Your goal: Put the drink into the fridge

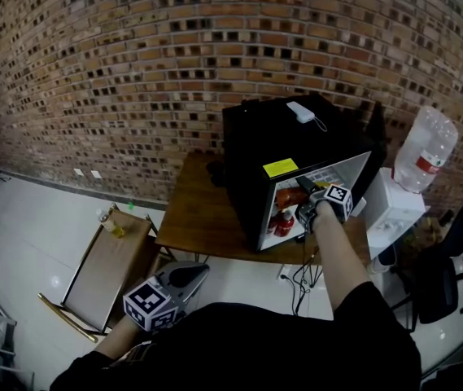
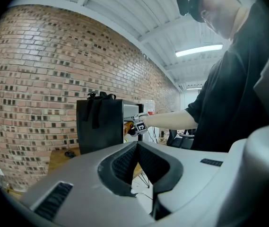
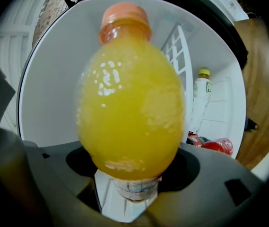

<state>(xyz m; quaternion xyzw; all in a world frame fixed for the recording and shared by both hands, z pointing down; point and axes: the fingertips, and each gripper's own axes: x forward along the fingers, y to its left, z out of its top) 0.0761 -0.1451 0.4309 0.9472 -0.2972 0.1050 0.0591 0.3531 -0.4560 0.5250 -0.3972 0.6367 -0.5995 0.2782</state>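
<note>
Now, right gripper (image 3: 132, 188): jaws spread, orange juice bottle (image 3: 132, 108) upright between them, gaps either side
orange juice bottle: inside the open black mini fridge (image 1: 296, 137), above the red bottles (image 1: 284, 222)
black mini fridge: right end of wooden table (image 1: 203, 218)
left gripper (image 2: 141, 174): jaws closed, empty, well apart from fridge

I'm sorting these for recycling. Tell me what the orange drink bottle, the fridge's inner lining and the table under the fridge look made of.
Orange drink bottle: clear glossy plastic; its contents show through and highlights glint on it.
Fridge lining: smooth plain white, probably moulded plastic.
Table: brown and matte, wood or wood-look laminate; I cannot tell which.
</note>
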